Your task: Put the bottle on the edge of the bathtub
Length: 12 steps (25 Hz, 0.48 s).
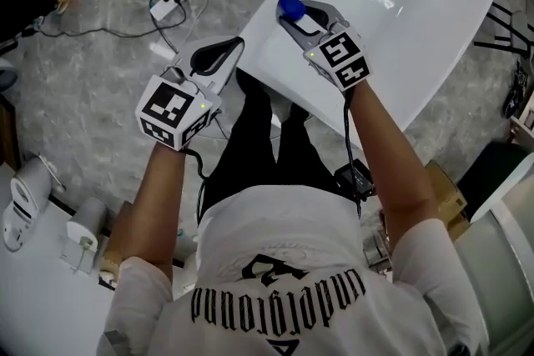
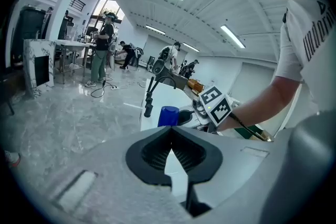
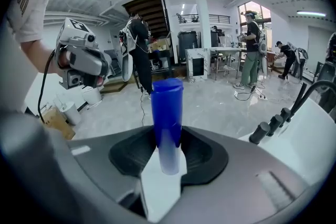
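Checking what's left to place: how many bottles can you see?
1. The blue bottle is gripped between the jaws of the right tool, over the white bathtub's rim. No other bottle shows, though some may be out of frame.

Left gripper (image 2: pixel 171 132) jaws together, tips touching, nothing between. Beyond: blue cylindrical plastic bottle (image 2: pixel 168 116), seemingly held in right gripper (image 2: pixel 185 116), over glossy white bathtub (image 2: pixel 157 93). Black metal tap (image 2: pixel 149 98) just beside. Grey marble floor (image 2: pixel 63 113) left.
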{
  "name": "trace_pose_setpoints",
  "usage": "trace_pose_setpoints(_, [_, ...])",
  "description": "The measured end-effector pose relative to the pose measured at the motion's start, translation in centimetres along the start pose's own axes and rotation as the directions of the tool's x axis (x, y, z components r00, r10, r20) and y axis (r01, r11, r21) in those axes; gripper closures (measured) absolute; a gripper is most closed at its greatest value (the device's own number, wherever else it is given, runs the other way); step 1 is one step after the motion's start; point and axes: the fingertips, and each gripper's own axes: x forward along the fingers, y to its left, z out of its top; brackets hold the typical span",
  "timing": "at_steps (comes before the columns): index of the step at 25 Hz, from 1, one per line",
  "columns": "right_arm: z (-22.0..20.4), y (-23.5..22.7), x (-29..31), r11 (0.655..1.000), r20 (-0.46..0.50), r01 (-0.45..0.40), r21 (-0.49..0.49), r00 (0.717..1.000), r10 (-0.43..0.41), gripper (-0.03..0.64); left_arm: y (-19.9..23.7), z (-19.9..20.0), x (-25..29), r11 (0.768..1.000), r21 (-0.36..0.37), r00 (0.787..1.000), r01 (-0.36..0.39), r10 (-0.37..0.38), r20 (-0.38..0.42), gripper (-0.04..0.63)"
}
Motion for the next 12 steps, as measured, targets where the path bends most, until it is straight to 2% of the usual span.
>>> trace_pose_setpoints(12, [-3.4,-2.8,6.7,1.000,-0.083,0.021,-0.016,0.996,-0.023,0.468,3.6,-3.0,1.7,0.999,-0.042,1.000,-0.002,0.001,-0.024,0.588])
